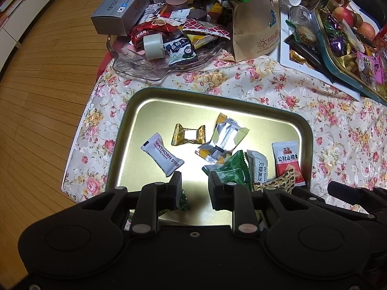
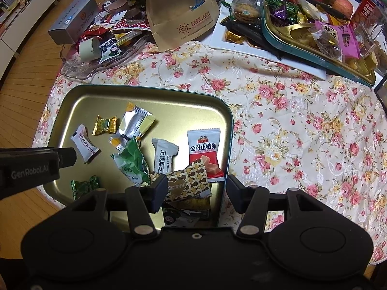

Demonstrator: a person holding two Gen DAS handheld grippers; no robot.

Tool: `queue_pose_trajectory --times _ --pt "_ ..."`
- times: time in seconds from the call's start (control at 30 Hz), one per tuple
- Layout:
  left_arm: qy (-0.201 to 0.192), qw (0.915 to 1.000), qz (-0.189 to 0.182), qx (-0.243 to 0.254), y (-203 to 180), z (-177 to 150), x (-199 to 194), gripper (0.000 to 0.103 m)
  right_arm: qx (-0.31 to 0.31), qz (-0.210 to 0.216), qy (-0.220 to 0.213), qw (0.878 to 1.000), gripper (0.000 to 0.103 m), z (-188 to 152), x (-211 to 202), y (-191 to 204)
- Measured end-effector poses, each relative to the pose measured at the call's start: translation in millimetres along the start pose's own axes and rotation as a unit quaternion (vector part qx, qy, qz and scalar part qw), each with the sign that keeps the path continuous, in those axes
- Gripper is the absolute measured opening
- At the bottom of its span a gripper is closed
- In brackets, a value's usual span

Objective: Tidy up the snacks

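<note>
A gold tray with a green rim (image 1: pixel 193 91) (image 2: pixel 145 88) lies on the floral cloth and holds several wrapped snacks. Among them are a white Hawthorn Strip packet (image 1: pixel 162 154), a gold twisted candy (image 1: pixel 188 134), a green packet (image 2: pixel 131 163) and a red-and-white packet (image 2: pixel 205 152). My left gripper (image 1: pixel 195 186) hangs open over bare tray floor, with a small green candy (image 1: pixel 184 200) beside its left finger. My right gripper (image 2: pixel 197 191) stands open astride the tray's right rim, above a gold patterned packet (image 2: pixel 188 181) that neither pad touches.
At the back left a glass dish (image 1: pixel 154 72) is heaped with snacks beside a grey box (image 1: pixel 121 12). A brown paper bag (image 1: pixel 256 24) stands mid-back. A second tray of sweets (image 2: pixel 314 55) rests on a white tray at the back right. Wooden floor (image 1: pixel 36 96) lies left.
</note>
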State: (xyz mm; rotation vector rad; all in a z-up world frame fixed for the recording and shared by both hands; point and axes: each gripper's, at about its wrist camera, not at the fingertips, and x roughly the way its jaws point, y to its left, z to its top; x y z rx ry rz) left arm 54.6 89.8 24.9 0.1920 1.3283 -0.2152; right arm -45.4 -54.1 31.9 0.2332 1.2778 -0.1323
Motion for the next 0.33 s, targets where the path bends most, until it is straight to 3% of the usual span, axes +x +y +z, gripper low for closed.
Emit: queue_pose_trajectory --times 0.33 --pt "-0.003 1.0000 0.006 0.006 -4.1 -0.6 -0.2 0.034 -0.001 0.002 -0.001 1.000 0.057 -0.6 -0.5 0.1"
